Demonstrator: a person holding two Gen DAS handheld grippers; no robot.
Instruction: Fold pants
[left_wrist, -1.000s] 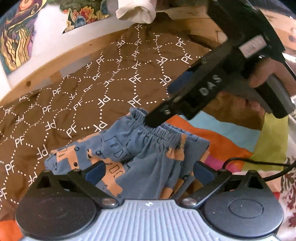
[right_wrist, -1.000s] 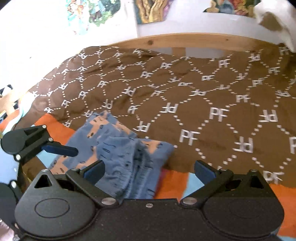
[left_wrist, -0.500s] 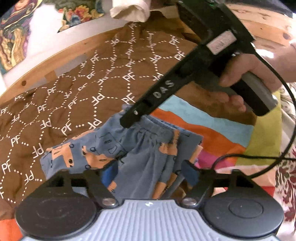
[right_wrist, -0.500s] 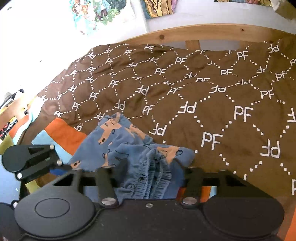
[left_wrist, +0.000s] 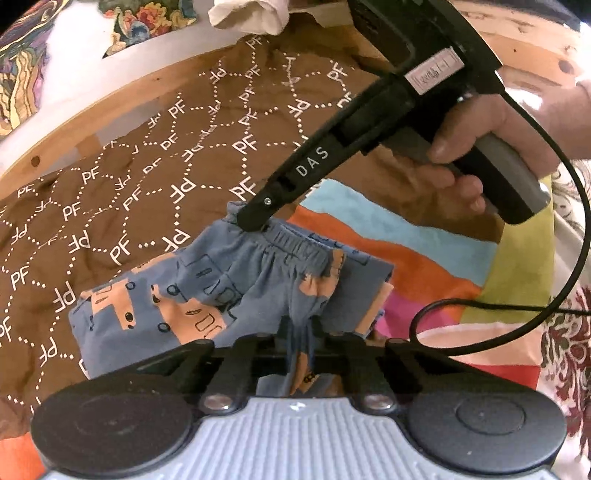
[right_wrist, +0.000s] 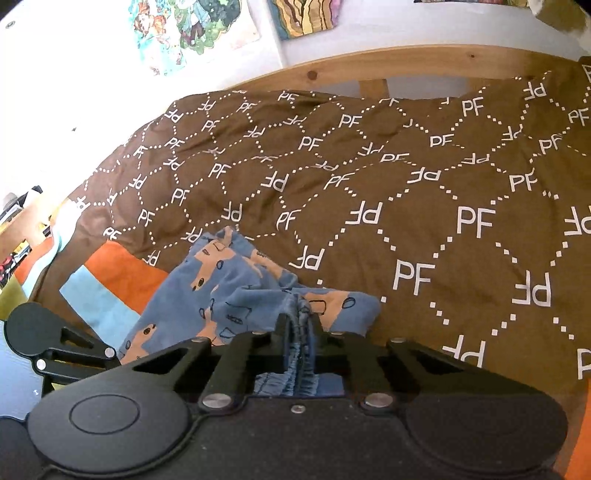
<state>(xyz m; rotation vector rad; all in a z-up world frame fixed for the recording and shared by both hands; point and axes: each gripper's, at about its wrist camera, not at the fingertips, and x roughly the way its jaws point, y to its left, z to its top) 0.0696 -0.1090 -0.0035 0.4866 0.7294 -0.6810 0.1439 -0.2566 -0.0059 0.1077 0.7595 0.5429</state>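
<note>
Small blue pants (left_wrist: 184, 295) with orange vehicle prints lie crumpled on a brown blanket. My left gripper (left_wrist: 299, 328) is closing its jaws on a fold of blue fabric at the pants' near edge, and the pads pinch it. In the left wrist view, my right gripper (left_wrist: 255, 218) comes in from the upper right, held by a hand (left_wrist: 491, 140), with its tip on the elastic waistband. The right wrist view shows the right gripper (right_wrist: 299, 325) closing with the gathered waistband pressed between its pads. The pants (right_wrist: 221, 280) spread to the left, towards the left gripper (right_wrist: 74, 343).
A brown blanket (right_wrist: 406, 184) printed with PF letters covers the bed. Under it lies a striped orange, blue and yellow sheet (left_wrist: 424, 251). A wooden bed rail (right_wrist: 406, 62) runs along the back, with white cloth (left_wrist: 247, 14) above. A black cable (left_wrist: 517, 306) loops at the right.
Both grippers went from wide open to closed on the pants. The right gripper's tip sank onto the waistband, and the fabric bunched up between each pair of pads.
</note>
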